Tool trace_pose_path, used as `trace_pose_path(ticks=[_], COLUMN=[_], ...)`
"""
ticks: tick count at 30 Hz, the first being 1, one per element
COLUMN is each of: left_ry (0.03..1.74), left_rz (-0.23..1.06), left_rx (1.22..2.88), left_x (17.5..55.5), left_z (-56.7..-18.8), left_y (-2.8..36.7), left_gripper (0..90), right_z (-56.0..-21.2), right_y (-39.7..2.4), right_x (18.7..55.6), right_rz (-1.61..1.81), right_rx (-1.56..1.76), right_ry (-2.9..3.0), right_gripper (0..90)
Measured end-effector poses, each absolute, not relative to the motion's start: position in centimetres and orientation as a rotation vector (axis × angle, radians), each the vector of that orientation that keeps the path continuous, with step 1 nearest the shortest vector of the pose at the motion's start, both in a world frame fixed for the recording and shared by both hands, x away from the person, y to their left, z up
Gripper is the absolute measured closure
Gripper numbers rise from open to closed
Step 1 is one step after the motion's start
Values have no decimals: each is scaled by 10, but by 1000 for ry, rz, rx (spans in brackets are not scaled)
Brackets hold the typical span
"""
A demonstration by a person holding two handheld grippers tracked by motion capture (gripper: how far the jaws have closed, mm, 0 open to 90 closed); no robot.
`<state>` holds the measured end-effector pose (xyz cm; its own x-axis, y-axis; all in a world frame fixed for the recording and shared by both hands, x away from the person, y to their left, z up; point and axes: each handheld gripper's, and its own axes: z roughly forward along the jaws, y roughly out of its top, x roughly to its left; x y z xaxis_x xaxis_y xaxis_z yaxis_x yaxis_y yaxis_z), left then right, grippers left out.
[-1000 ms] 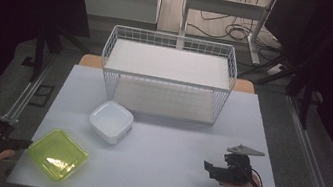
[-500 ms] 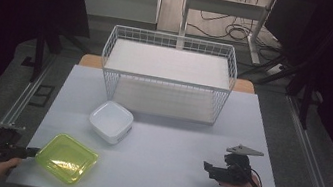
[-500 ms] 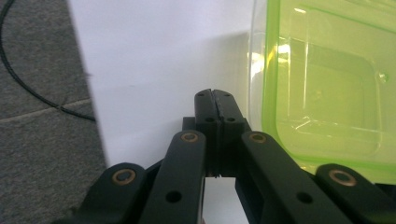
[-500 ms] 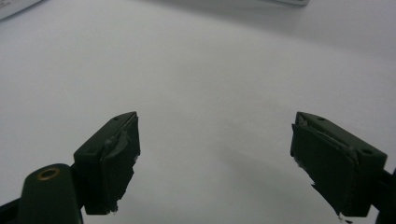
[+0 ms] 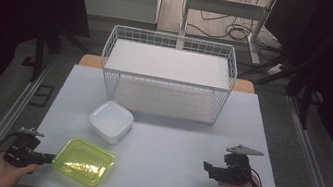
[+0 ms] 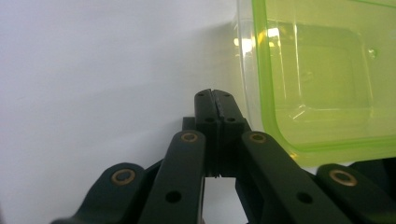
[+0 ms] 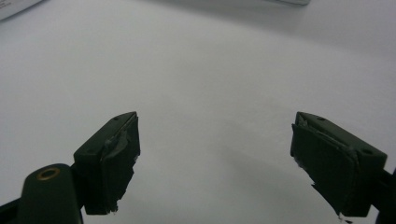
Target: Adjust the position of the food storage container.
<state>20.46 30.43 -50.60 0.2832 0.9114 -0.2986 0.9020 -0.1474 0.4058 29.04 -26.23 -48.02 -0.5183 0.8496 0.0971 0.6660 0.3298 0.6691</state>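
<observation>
Yellow-green container [image 5: 84, 161] at the table's [image 5: 160, 183] front left corner: clear glossy plastic, smooth, catching highlights. White square container [image 5: 110, 121]: opaque smooth plastic with a dull sheen; basket [image 5: 167, 76] along the far edge: thin white-coated wire mesh. Table top matt, pale and smooth; left gripper [image 6: 215, 98] matt black plastic with brass-coloured rivets, right gripper [image 7: 215, 154] pads rough-edged.

Basket [image 5: 167, 76] sits at the table's [image 5: 165, 184] far edge, middle. Bowl [image 5: 110, 121] lies in front of its left corner, and the tray [image 5: 84, 161] sits nearer still, just left of the bowl. Left gripper [image 5: 45, 158] is at the tray's left edge, right gripper [image 5: 207, 166] well apart on the near right.
</observation>
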Motion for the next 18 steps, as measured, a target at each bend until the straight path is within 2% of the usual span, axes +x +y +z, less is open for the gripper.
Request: trace_pose_path(ticks=[18], left_ry=[1495], left_rz=[-60], left_rx=[2130], left_x=[221], left_z=[-505], left_y=[221], left_gripper=[895], right_z=[-478], right_y=[-265], right_x=[290], right_rz=[980], right_rx=[1353], right_ry=[2328], right_gripper=[158])
